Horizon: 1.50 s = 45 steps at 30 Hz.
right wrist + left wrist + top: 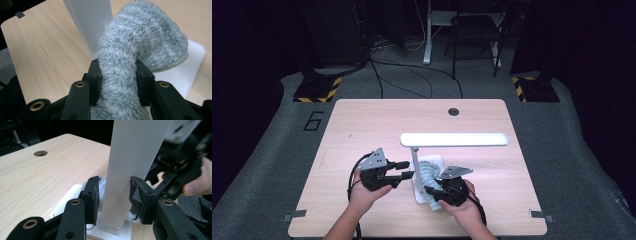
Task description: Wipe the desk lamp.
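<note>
Lamp cleaning looks like the job here: a white desk lamp stands near the middle of the wooden table, a bit toward the person's side, and a fluffy pale green cloth lies on its flat base, right next to the thin pole. The left gripper has its two black jaws on both sides of the pole, low down. In the left gripper view the pads sit right at the pole, maybe just touching it, and I think this is to keep the lamp from tipping or sliding while the cloth rubs it. The right gripper has its jaws pinching the cloth; in the right gripper view the fluffy cloth is squeezed thin between the pads and then curls over onto the white base, beside the pole. I think it is held like that so it can be wiped around the bottom of the lamp. Counting things: one lamp, one cloth, one table, two grippers and two hands, the left hand and the right hand. Behind the table there is one dark chair on the floor.
</note>
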Each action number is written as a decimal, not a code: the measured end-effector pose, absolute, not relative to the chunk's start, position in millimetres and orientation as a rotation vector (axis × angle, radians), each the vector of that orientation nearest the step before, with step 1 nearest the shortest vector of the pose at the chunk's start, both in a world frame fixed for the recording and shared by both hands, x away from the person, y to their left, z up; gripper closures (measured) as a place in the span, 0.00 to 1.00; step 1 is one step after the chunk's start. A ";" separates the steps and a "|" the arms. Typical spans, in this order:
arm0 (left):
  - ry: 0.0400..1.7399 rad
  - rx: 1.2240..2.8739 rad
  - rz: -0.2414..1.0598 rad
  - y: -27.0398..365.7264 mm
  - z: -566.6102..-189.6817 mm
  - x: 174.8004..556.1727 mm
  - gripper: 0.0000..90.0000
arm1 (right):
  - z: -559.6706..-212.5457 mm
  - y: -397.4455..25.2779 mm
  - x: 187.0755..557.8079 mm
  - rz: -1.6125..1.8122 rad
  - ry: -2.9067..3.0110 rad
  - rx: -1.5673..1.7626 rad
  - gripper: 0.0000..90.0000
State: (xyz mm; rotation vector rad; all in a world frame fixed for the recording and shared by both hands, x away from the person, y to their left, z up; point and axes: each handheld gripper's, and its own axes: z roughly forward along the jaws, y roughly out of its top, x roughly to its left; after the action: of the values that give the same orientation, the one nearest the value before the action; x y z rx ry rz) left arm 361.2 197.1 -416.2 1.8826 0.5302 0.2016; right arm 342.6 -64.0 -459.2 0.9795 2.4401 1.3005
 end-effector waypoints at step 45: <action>0.532 1.889 0.221 195.5 -415.7 360.2 0.64 | -426.1 -80.2 334.9 1.781 2.208 0.828 0.70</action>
State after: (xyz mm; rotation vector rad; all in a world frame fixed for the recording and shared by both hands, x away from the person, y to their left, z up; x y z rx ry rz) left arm 360.2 195.5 -415.7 1.8893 0.5320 0.2208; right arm 334.9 -80.2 -426.1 0.8283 2.2079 1.7812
